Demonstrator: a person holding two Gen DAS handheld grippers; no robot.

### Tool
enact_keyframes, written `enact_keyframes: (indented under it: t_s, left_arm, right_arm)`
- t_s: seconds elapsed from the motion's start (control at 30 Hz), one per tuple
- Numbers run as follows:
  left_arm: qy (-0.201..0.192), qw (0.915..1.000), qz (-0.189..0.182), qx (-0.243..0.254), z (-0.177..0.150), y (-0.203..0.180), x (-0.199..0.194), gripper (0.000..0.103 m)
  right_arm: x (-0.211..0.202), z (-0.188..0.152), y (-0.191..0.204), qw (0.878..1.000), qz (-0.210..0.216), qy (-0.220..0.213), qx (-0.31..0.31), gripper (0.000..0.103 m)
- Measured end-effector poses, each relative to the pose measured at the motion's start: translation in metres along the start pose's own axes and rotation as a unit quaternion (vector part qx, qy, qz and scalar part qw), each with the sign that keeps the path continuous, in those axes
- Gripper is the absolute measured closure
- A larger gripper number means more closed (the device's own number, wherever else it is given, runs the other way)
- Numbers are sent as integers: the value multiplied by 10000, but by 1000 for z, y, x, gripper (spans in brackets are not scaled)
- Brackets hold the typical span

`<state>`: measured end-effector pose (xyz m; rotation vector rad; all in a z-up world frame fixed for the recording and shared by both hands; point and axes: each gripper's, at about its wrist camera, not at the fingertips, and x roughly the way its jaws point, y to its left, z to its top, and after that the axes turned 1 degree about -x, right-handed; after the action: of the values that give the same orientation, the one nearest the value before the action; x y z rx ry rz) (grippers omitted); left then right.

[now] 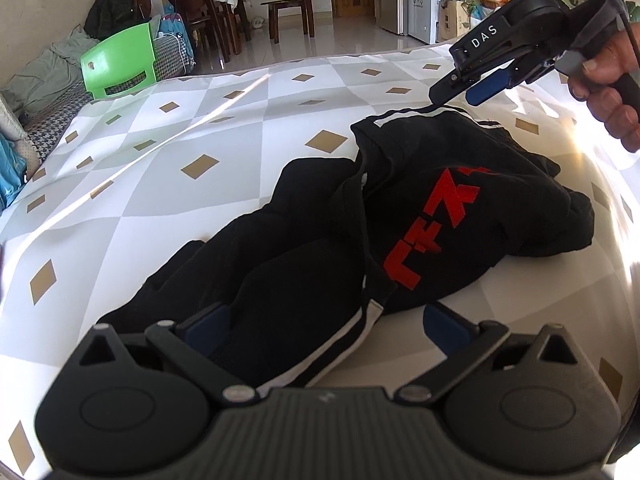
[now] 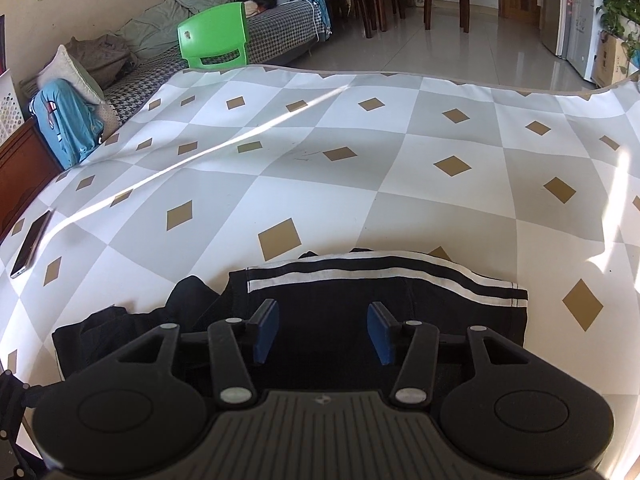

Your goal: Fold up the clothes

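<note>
While the black garment (image 1: 360, 216) lies rumpled near the middle of the patterned table cover (image 1: 168, 136), treat the job as one of getting it flat before any crease is set, or so I judge from the bunched folds. It sprawls from about 7 o'clock to 2 o'clock in the left wrist view, red lettering (image 1: 432, 224) uppermost, its body heaped on itself rather than squared. Whether this heap is a garment to be spread or one mid-fold, you cannot tell from here.

Your left gripper (image 1: 324, 320) stands wide, holding nothing, with a white-striped edge (image 1: 348, 344) lying between its pads. Take only that edge, not the layers beneath.

Your right gripper (image 2: 324, 332) is also spread apart and empty, hovering over the striped hem (image 2: 384, 276) at 12 o'clock of its fingers. Seen from the left camera it hangs at 2 o'clock above the far stripe.

Grip both edges evenly and pull apart gently, low over the cover; mind the phone (image 2: 32, 244) at 9 o'clock.
</note>
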<state>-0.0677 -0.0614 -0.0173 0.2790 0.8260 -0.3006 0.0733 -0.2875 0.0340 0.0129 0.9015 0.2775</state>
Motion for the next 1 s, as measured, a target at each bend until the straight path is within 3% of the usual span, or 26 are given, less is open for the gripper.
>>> enact_keyframes:
  t_s: [0.2,0.23,0.3,0.37,0.53,0.63,0.77,0.93,1.0]
  left_arm:
    - [-105,9967,332,730,0,-21,6,1]
    - [-104,9959,375,811,0,-24,7,5]
    - [-102,9941,460,974,-1,-29,11,18]
    - [-76,9933,495,1039,-1,-32,15,40]
    - [-189,9931,481,1052,0,-32,17,61]
    - [-315,9923,487,1093,1,-33,14,86]
    - [-506,9919,554,1028,5,-33,9,94]
    - [-1033,9891,707,772,20,-26,-9,94]
    - [-1053,9894,754,662,26,-23,-10,94]
  right_arm:
    - [5,0,-2,10000,-33,71,12,54]
    - [5,0,-3,10000,-38,81,16,54]
    - [7,0,-3,9999,-41,94,16,54]
    - [9,0,-2,9999,-30,105,-1,54]
    - [13,1,3,9999,-6,141,-59,54]
    - [17,1,6,9998,7,164,-96,54]
    - [22,1,5,9997,-19,246,-44,54]
    - [24,1,1,9995,-54,290,95,54]
    - [22,2,-2,9995,-34,246,170,54]
